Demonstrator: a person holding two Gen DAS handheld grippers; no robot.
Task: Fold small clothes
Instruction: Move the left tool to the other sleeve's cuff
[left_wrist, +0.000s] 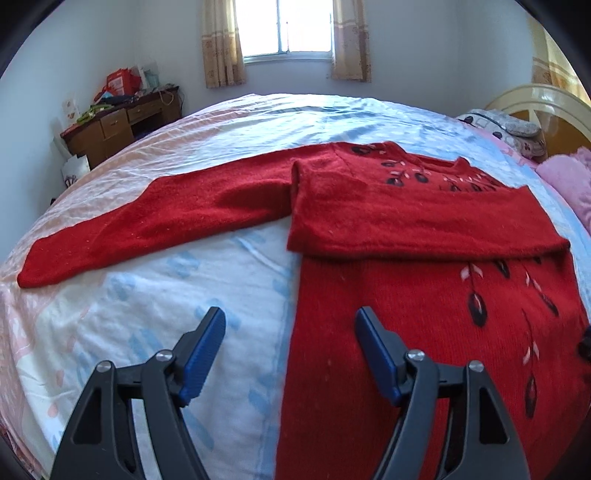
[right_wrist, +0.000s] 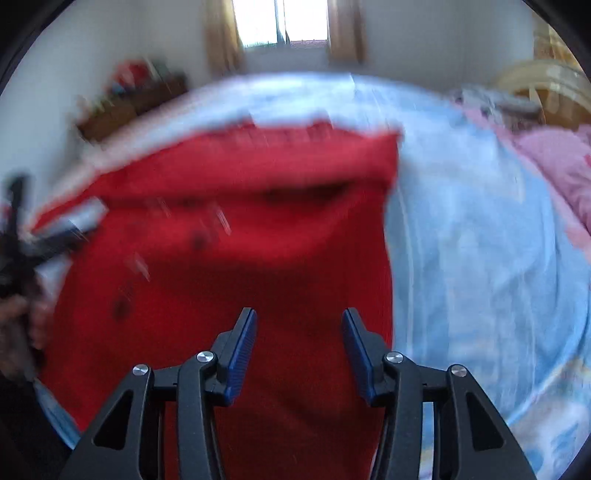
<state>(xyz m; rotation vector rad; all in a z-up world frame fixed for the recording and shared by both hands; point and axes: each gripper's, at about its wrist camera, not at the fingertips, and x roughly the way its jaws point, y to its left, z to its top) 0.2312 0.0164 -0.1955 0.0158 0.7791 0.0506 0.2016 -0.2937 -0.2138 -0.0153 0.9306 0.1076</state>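
Note:
A red knit sweater (left_wrist: 424, 314) with dark leaf patterns lies flat on the bed. One sleeve (left_wrist: 424, 218) is folded across the chest; the other sleeve (left_wrist: 147, 218) stretches out to the left. My left gripper (left_wrist: 290, 325) is open and empty, hovering over the sweater's left hem edge. In the blurred right wrist view my right gripper (right_wrist: 299, 325) is open and empty above the sweater's body (right_wrist: 240, 266), near its right edge. The left gripper (right_wrist: 22, 229) shows at that view's left edge.
The bed sheet (left_wrist: 184, 302) is white, pale blue and pink. A pink blanket (left_wrist: 569, 184) and a pillow (left_wrist: 509, 129) lie by the headboard (left_wrist: 535, 99) at the right. A wooden desk (left_wrist: 122, 125) with clutter stands at the far left under the window (left_wrist: 288, 29).

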